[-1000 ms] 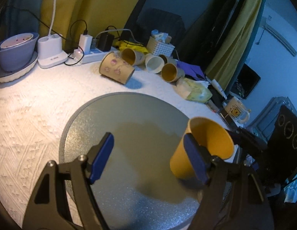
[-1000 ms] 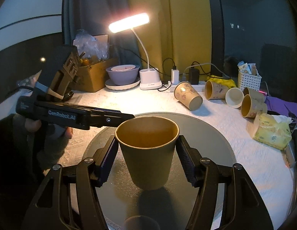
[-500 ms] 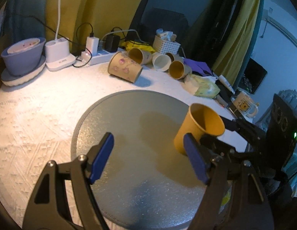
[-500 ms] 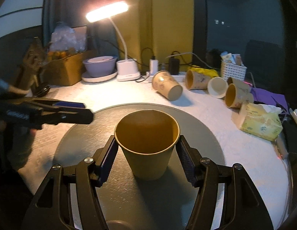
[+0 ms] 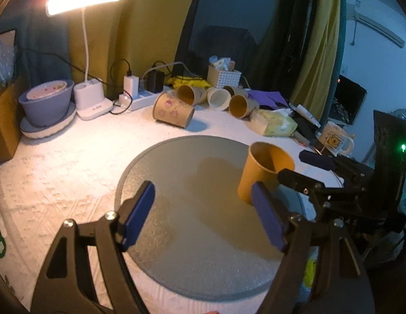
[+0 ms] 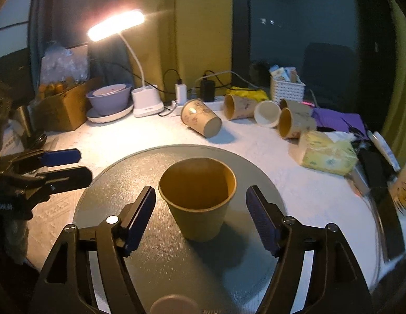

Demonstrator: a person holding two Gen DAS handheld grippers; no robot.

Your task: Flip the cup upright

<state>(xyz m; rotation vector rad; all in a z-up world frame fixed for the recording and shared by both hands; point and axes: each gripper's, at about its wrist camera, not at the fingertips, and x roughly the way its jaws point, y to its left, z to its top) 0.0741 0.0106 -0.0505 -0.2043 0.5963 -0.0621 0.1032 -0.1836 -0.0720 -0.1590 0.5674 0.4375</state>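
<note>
1. The yellow paper cup (image 6: 197, 204) stands upright, mouth up, on the grey round mat (image 6: 140, 267). It is between the blue pads of the right gripper (image 6: 200, 219), whose fingers are spread wide, with a gap on each side of the cup. I judge that the cup is already released.

2. The left gripper (image 5: 203, 214) is also spread wide and holds nothing. It hovers over the mat, well apart from the cup.

3. What could go wrong: the cup looks light, so a pad that brushes the wall while the right gripper goes back could tip it over again. A straight pull back, without any side motion, seems safer.

4. The cup is near the mat's edge on one side, as the left wrist view (image 5: 265, 172) shows. A push that way could send it onto the white tablecloth (image 5: 59, 172).

5. Only the right wrist view shows both gaps beside the cup. Only the left wrist view shows the cup's side wall and the right gripper's fingers from outside, and there the near gap is hidden.

6. Both views show more paper cups lying on their sides (image 6: 201, 117) at the back, near the desk lamp (image 6: 148, 99).
</note>
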